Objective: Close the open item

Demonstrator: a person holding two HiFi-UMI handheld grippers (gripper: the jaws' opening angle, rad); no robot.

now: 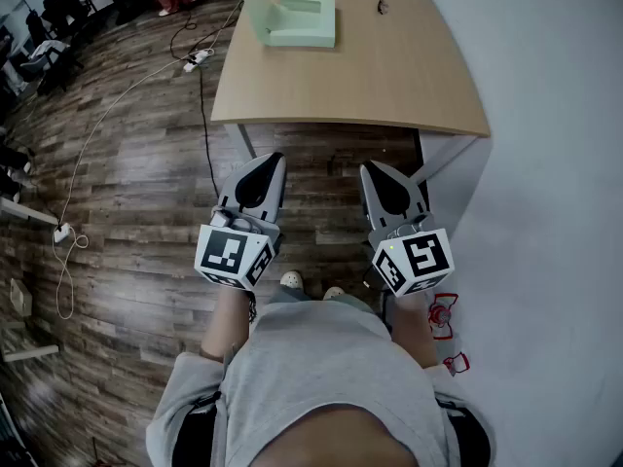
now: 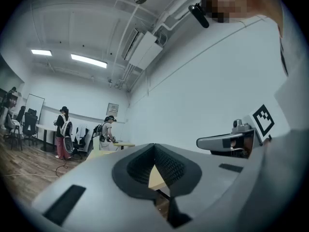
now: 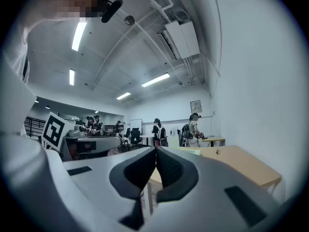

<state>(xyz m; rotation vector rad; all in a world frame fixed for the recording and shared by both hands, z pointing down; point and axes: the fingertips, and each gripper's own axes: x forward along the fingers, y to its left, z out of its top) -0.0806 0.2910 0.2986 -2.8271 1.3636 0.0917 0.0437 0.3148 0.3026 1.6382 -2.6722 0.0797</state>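
Pale green open box (image 1: 297,22) lies ahead on wooden counter (image 1: 389,76), nearer left tongs (image 1: 273,161) than right tongs (image 1: 370,169) (both closed, empty).

A smooth, matt pale-wood table (image 1: 389,76) bears a pale green box (image 1: 302,22) of matt card or plastic. Below the table, the floor (image 1: 127,163) is dark wood-grain plank with a faint sheen. Short of the table, left gripper (image 1: 271,161) and right gripper (image 1: 373,171) show matt grey plastic shells and dark ribbed pads (image 2: 169,166).
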